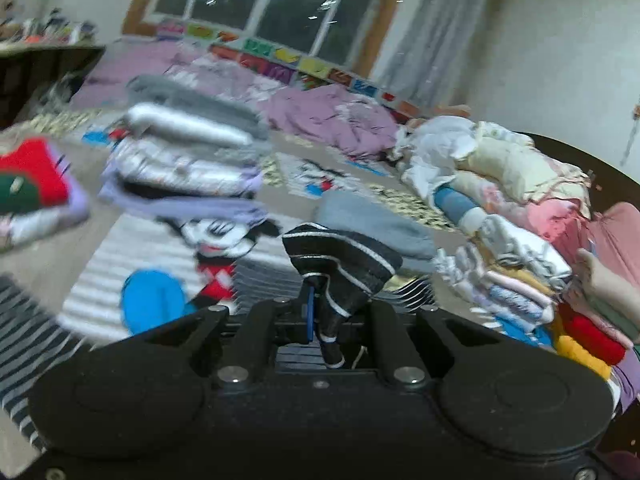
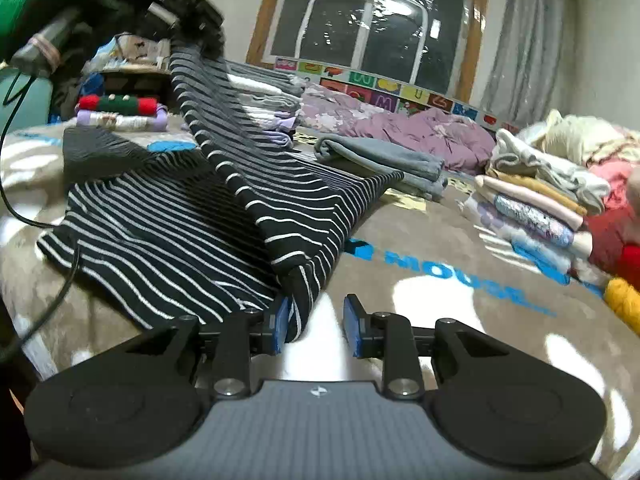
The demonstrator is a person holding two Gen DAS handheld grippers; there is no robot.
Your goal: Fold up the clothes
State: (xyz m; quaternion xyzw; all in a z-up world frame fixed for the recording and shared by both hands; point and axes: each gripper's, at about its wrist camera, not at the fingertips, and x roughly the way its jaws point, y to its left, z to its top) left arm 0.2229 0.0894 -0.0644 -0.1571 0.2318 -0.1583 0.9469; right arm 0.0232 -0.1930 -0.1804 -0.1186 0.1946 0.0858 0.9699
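Everywhere, folded stacks (image 2: 532, 208) crowd the cartoon blanket (image 2: 440, 272)

The brown blanket (image 2: 460, 248) on the bed carries the one clear word — "MOUSE", in blue capitals, running toward the right in the right wrist view; blue marks just before it cannot be made out. Along the foot of the window, a strip of coloured alphabet tiles (image 2: 384, 90) shows single letters: "W" on a green tile, "M" on a purple one, "U" on a green one further right. The other tiles — in both views — are too blurred to read.
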